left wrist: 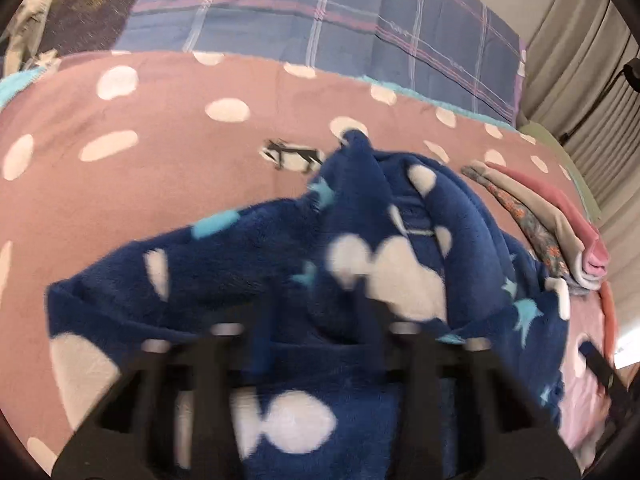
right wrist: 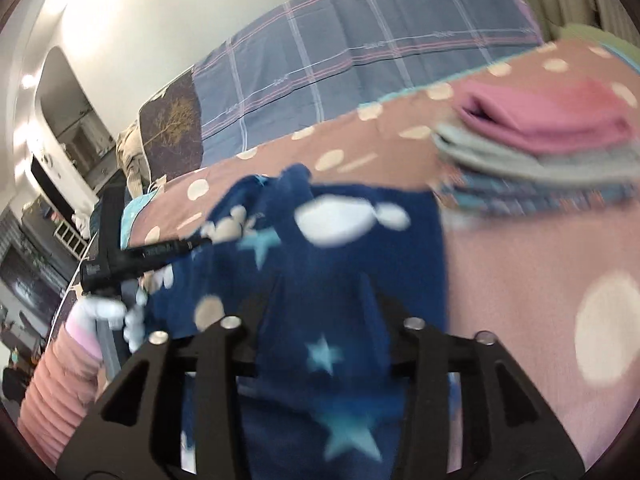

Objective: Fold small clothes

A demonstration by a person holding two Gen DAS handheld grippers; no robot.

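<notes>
A: The pink fleece blanket with white dots (left wrist: 168,200) covers the bed, and the navy fleece garment with white blobs and pale blue stars (left wrist: 280,264) lies bunched on it, beside the stack of 3 or so folded clothes (left wrist: 560,232). What does the fold seem to call for?

B: Probably both corners lifted level and the cloth kept taut, so the crease falls straight; the slack middle looks likely to bunch.

A: And the left gripper (left wrist: 316,312)?

B: Its jaws stand narrow, with navy fleece between them; it appears to pinch the garment, though blur hides the pads.

A: The right gripper (right wrist: 324,300)?

B: Wider apart, fleece (right wrist: 340,248) draped between the fingers; a firm grip cannot be told.
</notes>
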